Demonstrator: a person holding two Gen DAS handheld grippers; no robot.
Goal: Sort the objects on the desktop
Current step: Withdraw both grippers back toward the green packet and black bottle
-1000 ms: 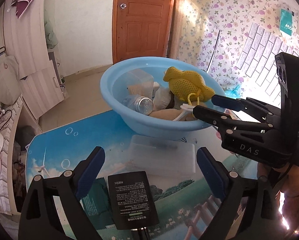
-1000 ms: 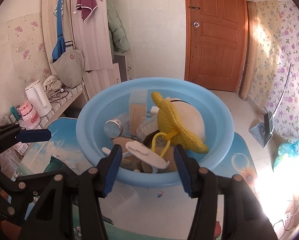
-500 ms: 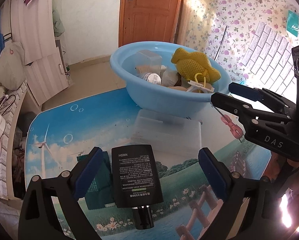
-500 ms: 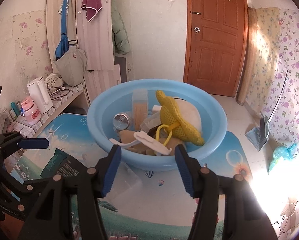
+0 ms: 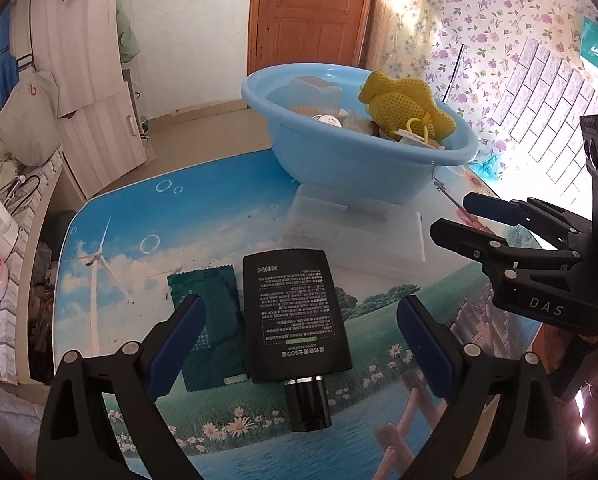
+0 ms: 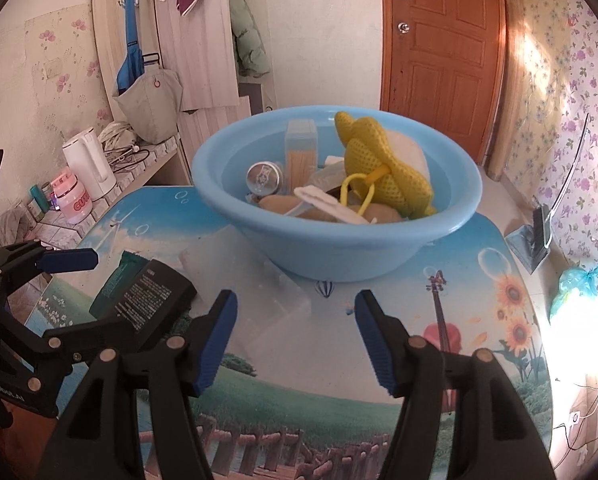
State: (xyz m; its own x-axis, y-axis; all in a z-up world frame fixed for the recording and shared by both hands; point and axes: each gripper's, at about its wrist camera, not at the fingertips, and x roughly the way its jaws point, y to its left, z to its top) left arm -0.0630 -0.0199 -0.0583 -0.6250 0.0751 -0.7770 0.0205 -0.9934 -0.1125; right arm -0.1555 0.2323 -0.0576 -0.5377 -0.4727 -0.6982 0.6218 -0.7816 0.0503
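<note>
Your left claw [image 5: 301,344] stands wide with nothing pressed between its pads; the black flat bottle [image 5: 295,316] lies on the bench [image 5: 111,216] in the gap between the fingers, cap toward you, touching neither pad. Just beside the bottle, on its left, lies a dark green sachet [image 5: 209,312], partly under the left finger. Both sit toward the near left part of the bench.

Your right claw [image 6: 295,336] is about half spread and its jaws are opening, with nothing between them, only the bare picture-printed top below. It hangs over the near right part of the bench.

Beyond both claws a clear plastic lid [image 5: 359,232] lies flat at the middle of the bench, and the blue basin [image 6: 339,248] rests partly on it, toward the far edge. Inside the basin you have a yellow mesh toy [image 6: 383,172] with a yellow loop, a clear box of toothpicks [image 6: 301,152] standing upright, a small round tin [image 6: 263,176], a white plastic piece [image 6: 323,202] and some tan things underneath that you cannot make out.
</note>
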